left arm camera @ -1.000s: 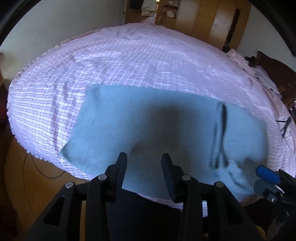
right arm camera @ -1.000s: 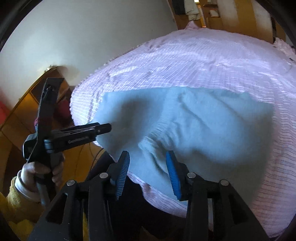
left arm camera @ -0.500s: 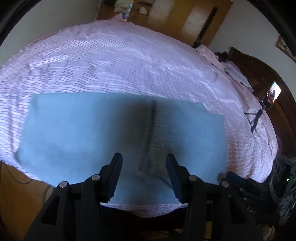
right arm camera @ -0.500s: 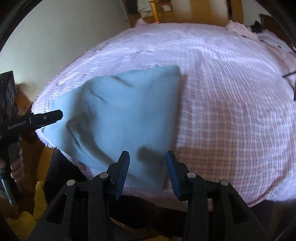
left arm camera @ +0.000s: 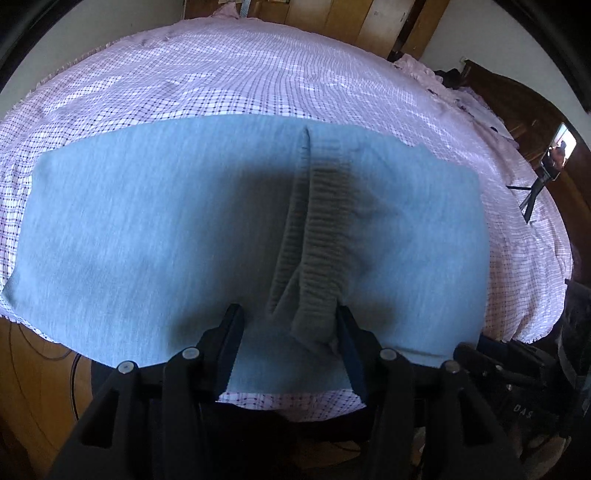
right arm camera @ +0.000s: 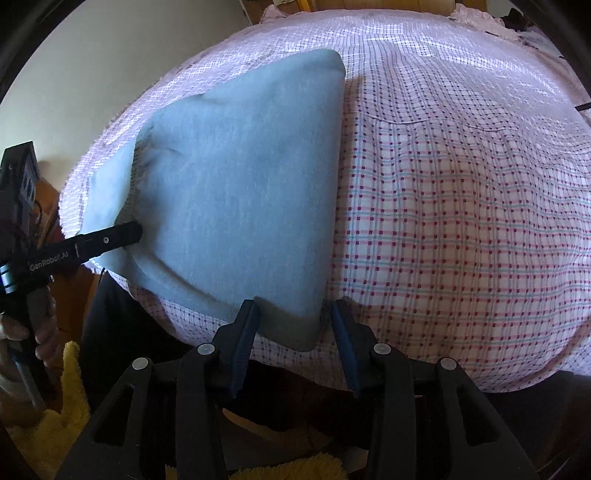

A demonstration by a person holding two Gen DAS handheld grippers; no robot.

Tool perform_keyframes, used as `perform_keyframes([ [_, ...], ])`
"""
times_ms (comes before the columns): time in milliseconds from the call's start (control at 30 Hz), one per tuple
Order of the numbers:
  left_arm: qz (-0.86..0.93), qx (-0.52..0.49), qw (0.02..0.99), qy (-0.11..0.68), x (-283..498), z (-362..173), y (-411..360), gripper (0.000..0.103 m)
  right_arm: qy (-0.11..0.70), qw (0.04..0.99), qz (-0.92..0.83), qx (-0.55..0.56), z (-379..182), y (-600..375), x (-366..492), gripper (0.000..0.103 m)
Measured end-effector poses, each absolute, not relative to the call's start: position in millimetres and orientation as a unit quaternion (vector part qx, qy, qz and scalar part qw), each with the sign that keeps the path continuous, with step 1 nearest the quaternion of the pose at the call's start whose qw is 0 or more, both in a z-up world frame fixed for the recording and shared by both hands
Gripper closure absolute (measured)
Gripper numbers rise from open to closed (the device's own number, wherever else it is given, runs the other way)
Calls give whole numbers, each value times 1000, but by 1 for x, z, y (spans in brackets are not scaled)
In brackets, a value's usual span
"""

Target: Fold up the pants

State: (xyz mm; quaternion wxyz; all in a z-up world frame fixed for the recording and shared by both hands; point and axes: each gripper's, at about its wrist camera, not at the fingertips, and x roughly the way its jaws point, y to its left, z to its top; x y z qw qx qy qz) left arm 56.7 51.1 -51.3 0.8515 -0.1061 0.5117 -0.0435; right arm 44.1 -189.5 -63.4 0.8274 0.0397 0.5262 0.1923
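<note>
Light blue pants (left arm camera: 155, 221) lie folded flat on a pink checked bed sheet (left arm camera: 258, 81). A ribbed band (left arm camera: 321, 229) runs down their top layer toward me. Its near end lies between the fingers of my left gripper (left arm camera: 290, 332), whose jaws are opening; only the right pad is close to the band. In the right wrist view the pants (right arm camera: 251, 166) taper to a near corner (right arm camera: 291, 328). That corner sits between the fingers of my right gripper (right arm camera: 293, 326), with a slim gap on each side. One left gripper finger (right arm camera: 110, 238) rests at the pants' far-left edge.
The bed's near edge runs just under both grippers, with wood floor (left arm camera: 29, 369) below at the left. Wooden wardrobe doors (left arm camera: 351, 18) stand beyond the bed. A phone on a tripod (left arm camera: 546, 173) and dark furniture (left arm camera: 517, 110) are at the right. A hand (right arm camera: 40, 332) and yellow sleeve (right arm camera: 66, 424) show lower left.
My left gripper slid right along the pants to the ribbed band and its jaws widened. My right gripper swung right and dropped to the pants' near corner, its opening unchanged.
</note>
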Motion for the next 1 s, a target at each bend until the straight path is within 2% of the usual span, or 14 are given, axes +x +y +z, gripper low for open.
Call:
perform_keyframes([
  [300,-52,-146,858,490,57,-50,61,51,465,854,230,-28,18,-187,67,69],
  [400,-57,-149,862,481,57,-50,60,52,456,852,253,-47,30,-168,85,69],
  [667,-66,-146,864,477,60,-53,61,57,471,819,311,-102,23,-92,126,69],
  [733,-70,-141,865,477,58,-55,59,62,473,814,317,-115,20,-80,132,69],
  [1000,-79,-144,864,476,57,-61,63,63,478,794,338,-165,4,-53,161,69],
])
